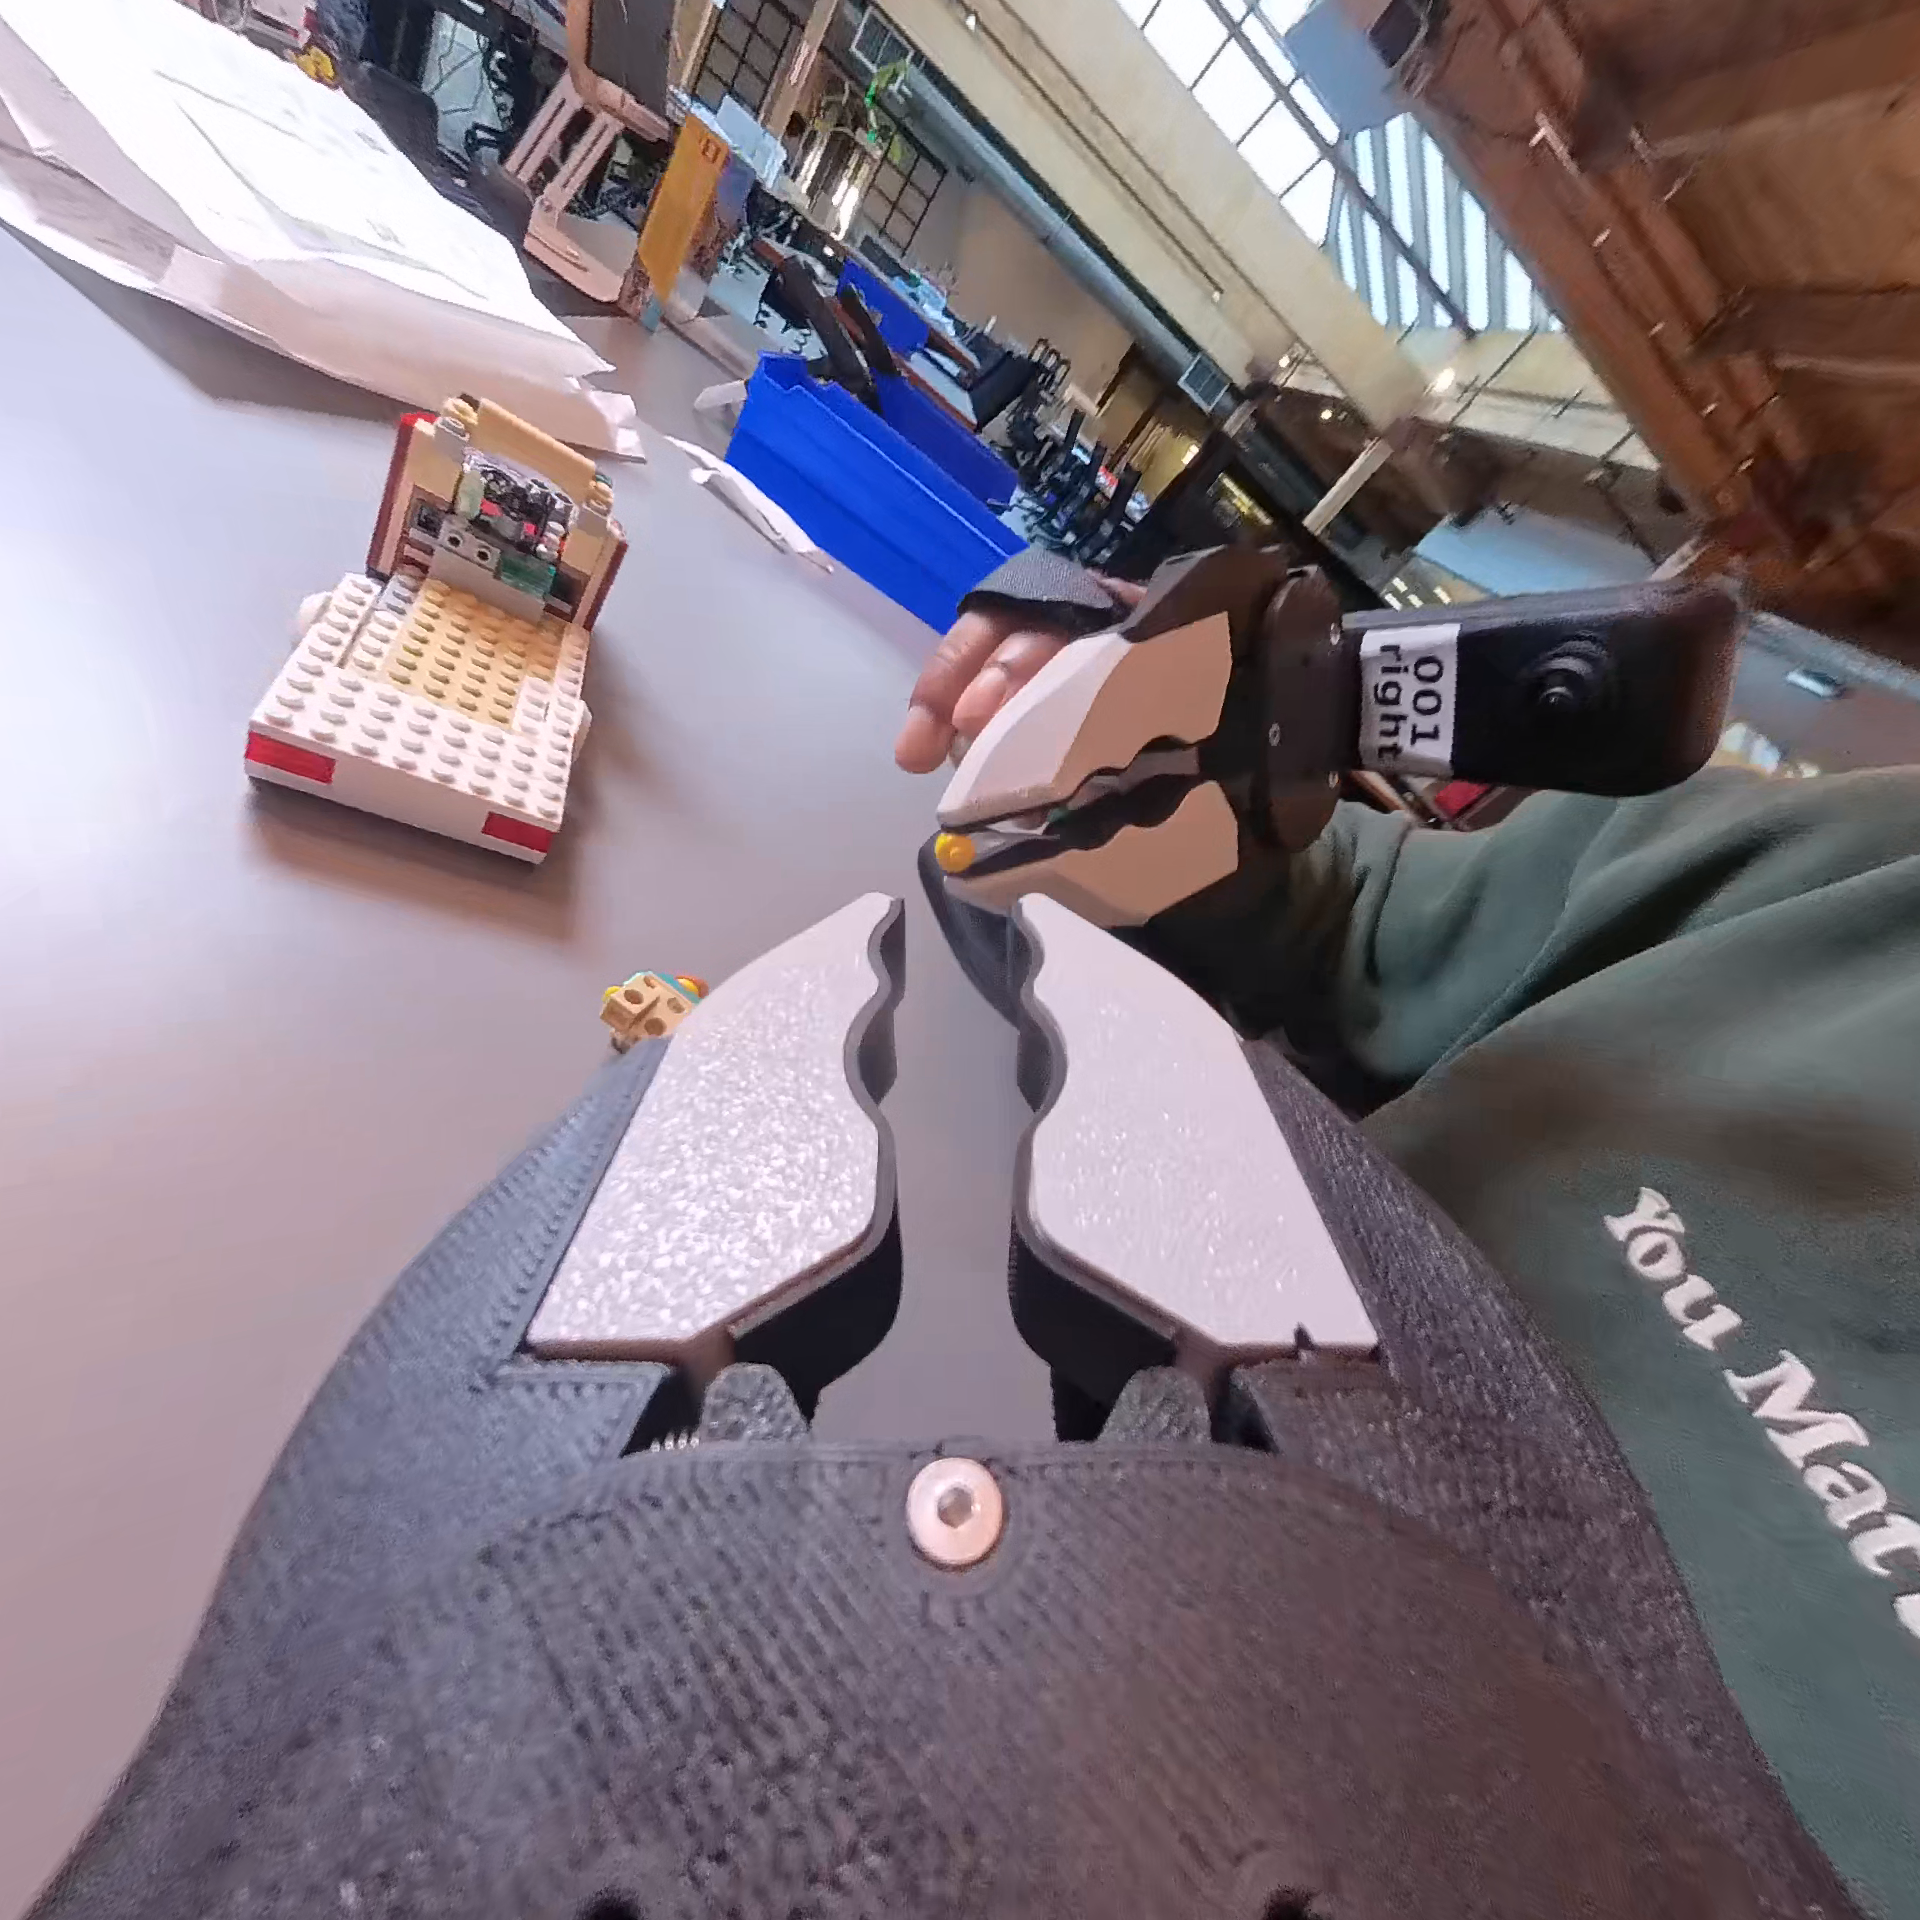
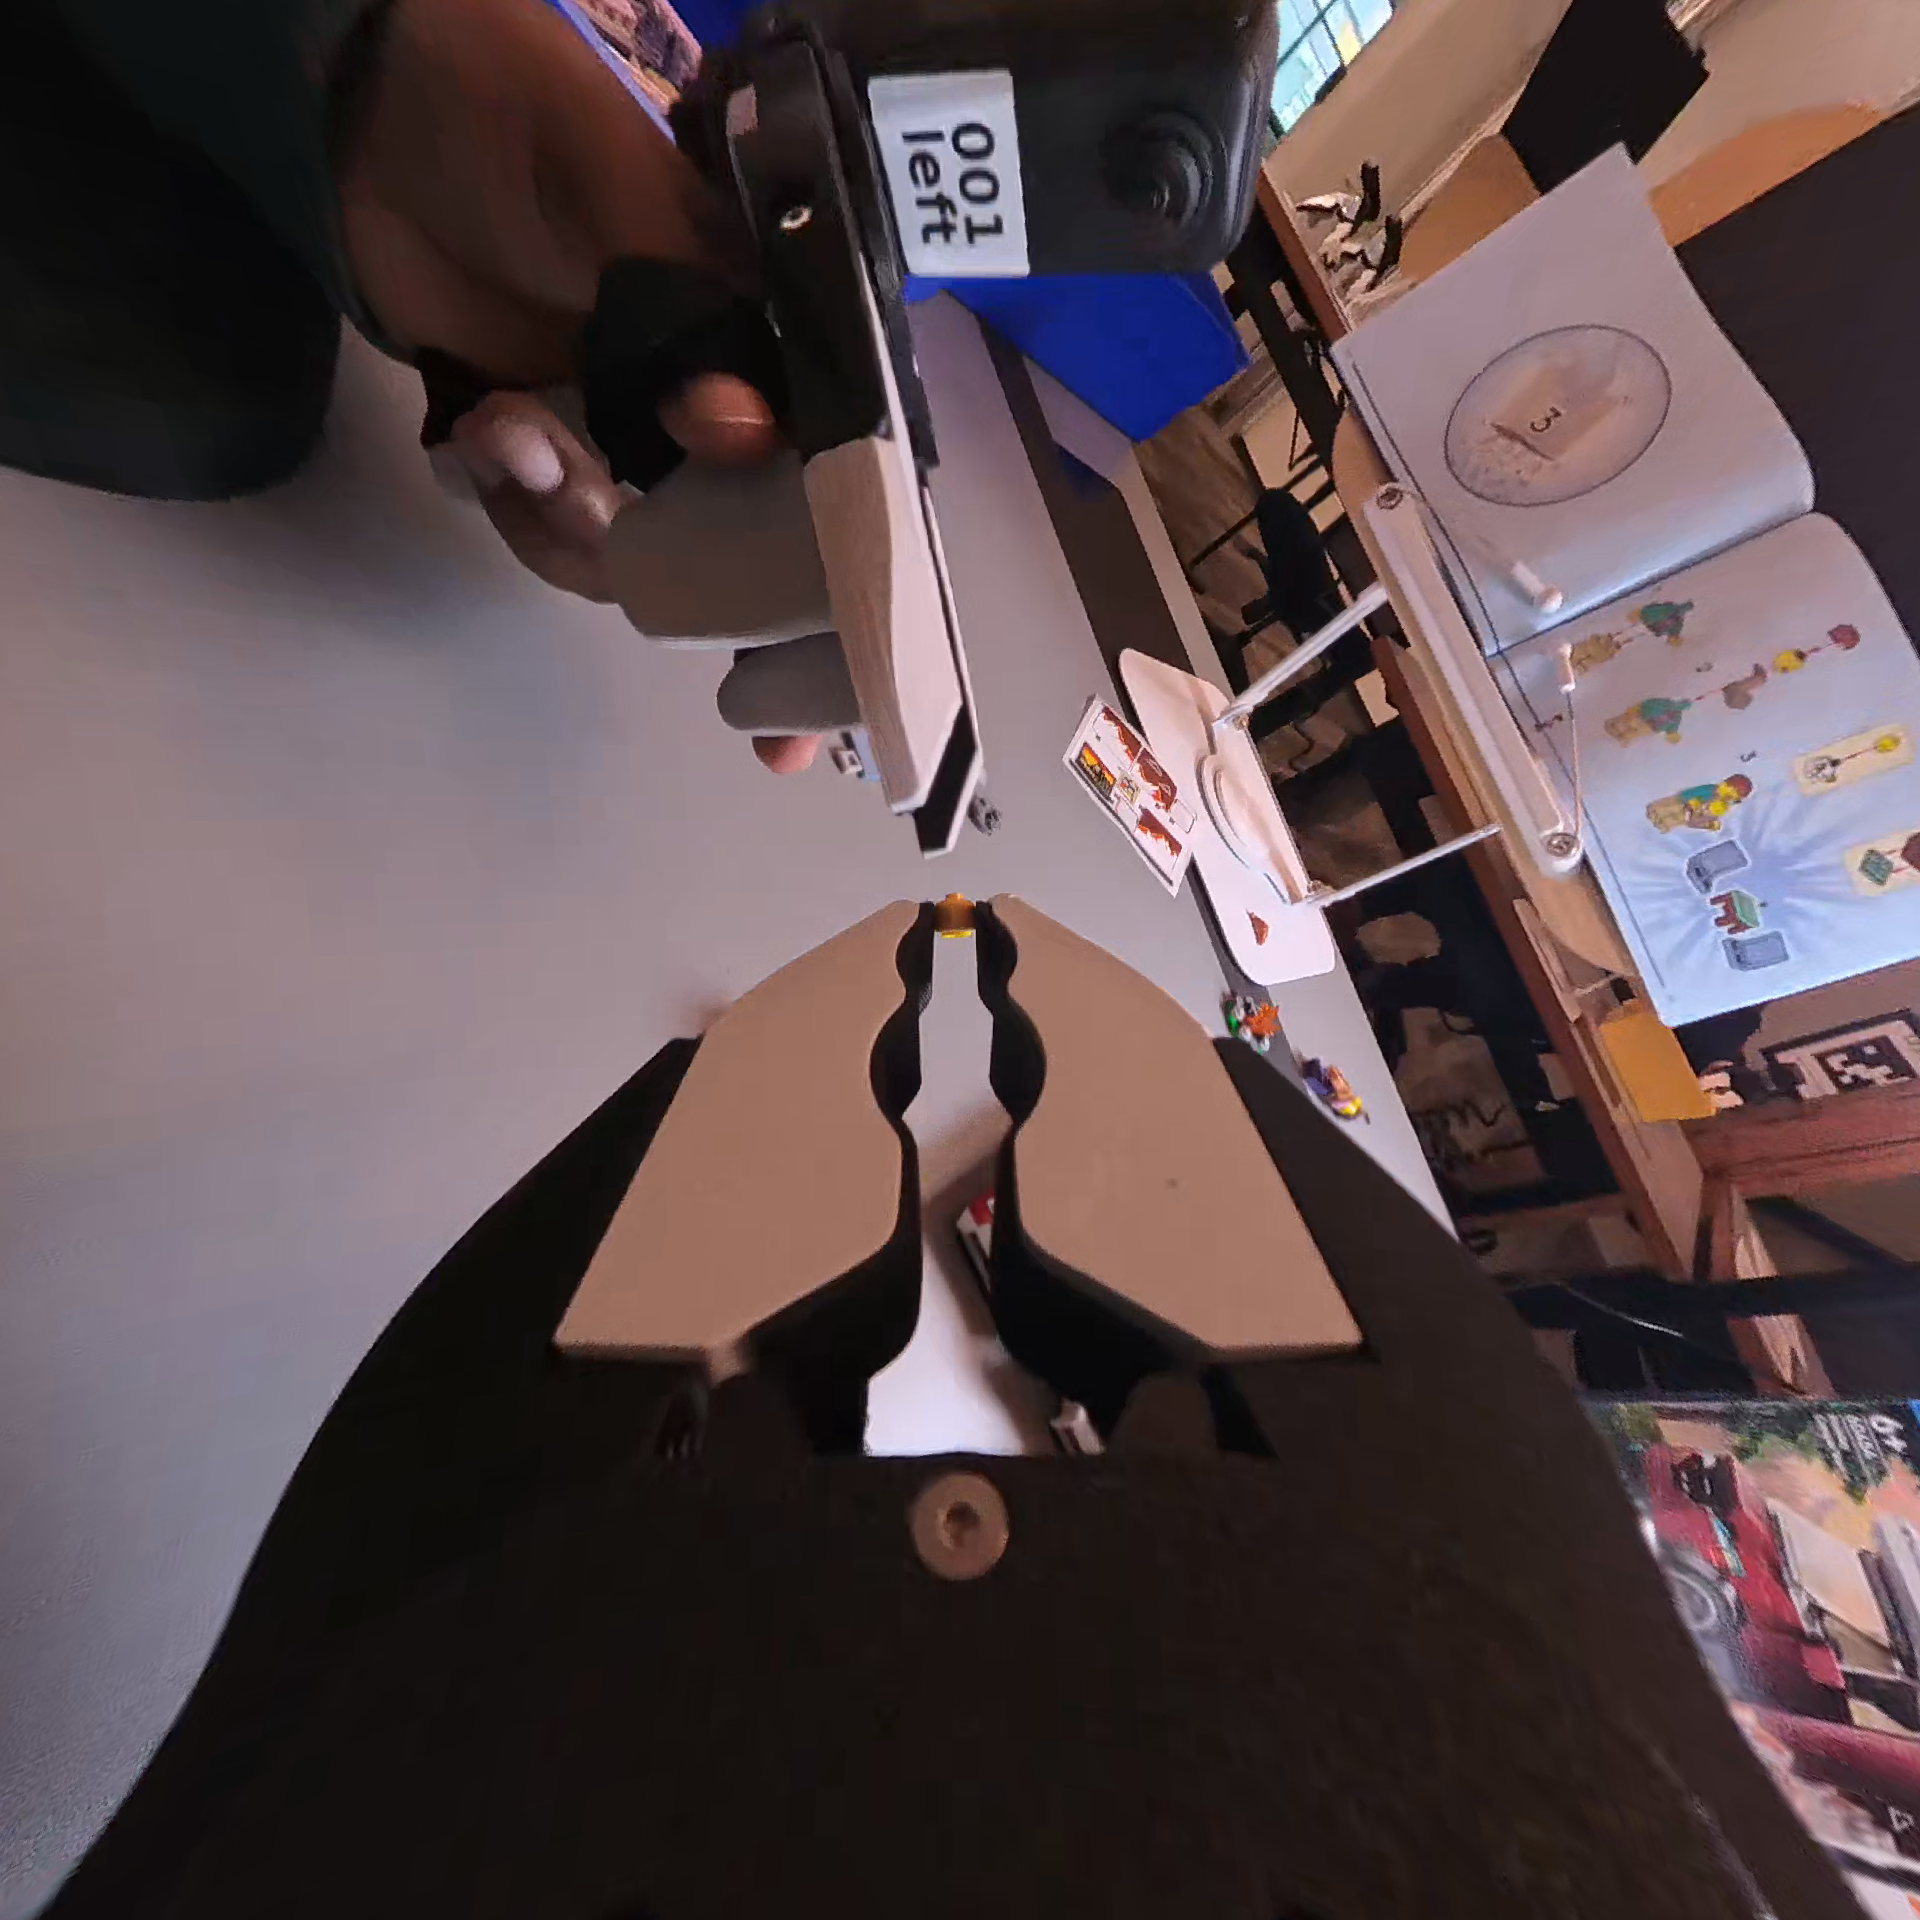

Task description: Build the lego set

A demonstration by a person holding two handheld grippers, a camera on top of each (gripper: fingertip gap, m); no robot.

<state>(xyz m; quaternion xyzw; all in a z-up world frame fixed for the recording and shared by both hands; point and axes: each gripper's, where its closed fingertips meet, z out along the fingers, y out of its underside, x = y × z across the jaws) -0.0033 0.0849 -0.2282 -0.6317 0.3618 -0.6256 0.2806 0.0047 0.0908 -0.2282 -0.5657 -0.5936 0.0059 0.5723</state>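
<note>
Right claw pinches a small orange stud; white label unquoted.

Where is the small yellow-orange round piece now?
The small yellow-orange round piece is pinched at the tips of the right gripper, above the table, near the left gripper.

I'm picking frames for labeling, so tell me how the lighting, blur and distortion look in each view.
Left wrist view: strong fisheye bend, bright windows up top, sharp left gripper and lego build, soft smeared edges. Right wrist view: right gripper body nearly black in shadow, small orange piece crisp, pale table evenly lit, box corner blurred.
</note>
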